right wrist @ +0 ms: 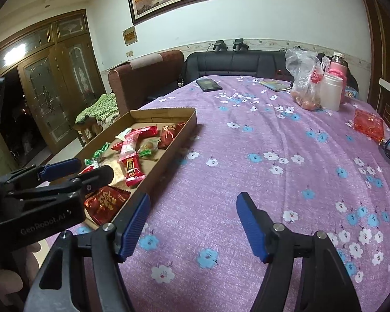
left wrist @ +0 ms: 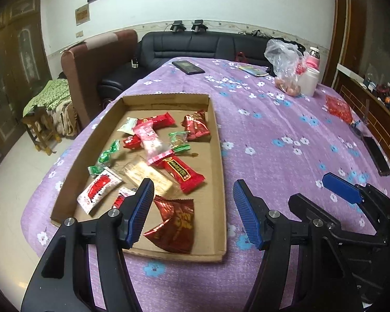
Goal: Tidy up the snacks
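**Tech:** On the purple flowered tablecloth (right wrist: 247, 135), your cardboard tray (left wrist: 218, 156) lies flat, with its long side running away from you. All the snacks visible sit inside it.

**Operator:** Which snacks can you confirm?

**Tech:** Nearest you, a dark red foil packet (left wrist: 173, 223) lies in the tray's near corner. Beyond it lies a red bar with a dark label (left wrist: 180, 171), beside a clear wrapped piece (left wrist: 145, 173). A white-and-red sachet (left wrist: 98, 189) lies by the left wall. Green-wrapped candies (left wrist: 104, 157), a pink packet (left wrist: 150, 137) and more red packets lie in the middle and at the far end.

**Operator:** State of my grippers?

**Tech:** Your left gripper (left wrist: 193, 202) hangs over the tray's near right corner, with its jaws apart and nothing between the blue pads. Your right gripper (right wrist: 192, 221) hangs over bare cloth, just right of the tray, also spread and holding nothing.

**Operator:** Other items?

**Tech:** At the table's far side you have a phone (right wrist: 209, 85), a clear plastic bag (right wrist: 303, 83), a white jar (right wrist: 331, 92) and a red mesh bag (right wrist: 369, 126), all well apart from the tray.
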`<state>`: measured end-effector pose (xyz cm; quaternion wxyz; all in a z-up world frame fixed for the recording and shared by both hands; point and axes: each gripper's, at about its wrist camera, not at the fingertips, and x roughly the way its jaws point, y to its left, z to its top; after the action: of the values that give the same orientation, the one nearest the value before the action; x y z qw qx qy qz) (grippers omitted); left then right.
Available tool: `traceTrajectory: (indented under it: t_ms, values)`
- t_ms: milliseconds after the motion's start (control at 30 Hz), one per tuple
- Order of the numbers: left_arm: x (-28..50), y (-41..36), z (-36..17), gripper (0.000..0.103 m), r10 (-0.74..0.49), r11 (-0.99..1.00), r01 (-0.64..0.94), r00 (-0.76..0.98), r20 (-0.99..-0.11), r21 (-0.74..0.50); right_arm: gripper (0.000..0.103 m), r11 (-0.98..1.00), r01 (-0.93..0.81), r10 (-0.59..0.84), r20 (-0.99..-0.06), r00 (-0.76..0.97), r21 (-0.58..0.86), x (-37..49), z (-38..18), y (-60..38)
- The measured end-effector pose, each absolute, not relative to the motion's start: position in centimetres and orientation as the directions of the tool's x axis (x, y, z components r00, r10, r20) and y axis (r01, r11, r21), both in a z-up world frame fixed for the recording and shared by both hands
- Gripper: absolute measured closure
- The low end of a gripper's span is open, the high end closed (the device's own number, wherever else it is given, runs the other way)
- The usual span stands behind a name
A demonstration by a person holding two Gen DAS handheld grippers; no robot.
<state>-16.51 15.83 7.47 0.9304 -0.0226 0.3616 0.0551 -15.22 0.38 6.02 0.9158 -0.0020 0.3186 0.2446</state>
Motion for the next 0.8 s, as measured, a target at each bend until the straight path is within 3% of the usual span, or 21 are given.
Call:
traceTrajectory:
  t_ms: [600,800]
  values:
    - [-17.5,15.6,7.4,0.039,0.096,0.992,-0.127,0.743,-0.662,0.002,0.030,0.894,-0.431,0.416,-0.588,0.694,0.124,-16.2,5.7,0.2]
    - [-19.8,16.6,9.5,0.039,0.183,0.977,-0.213,0.819,-0.544,0.008,0.030,0.897,-0.425,0.408,-0.593,0.694,0.120,-16.4,5.7,0.2]
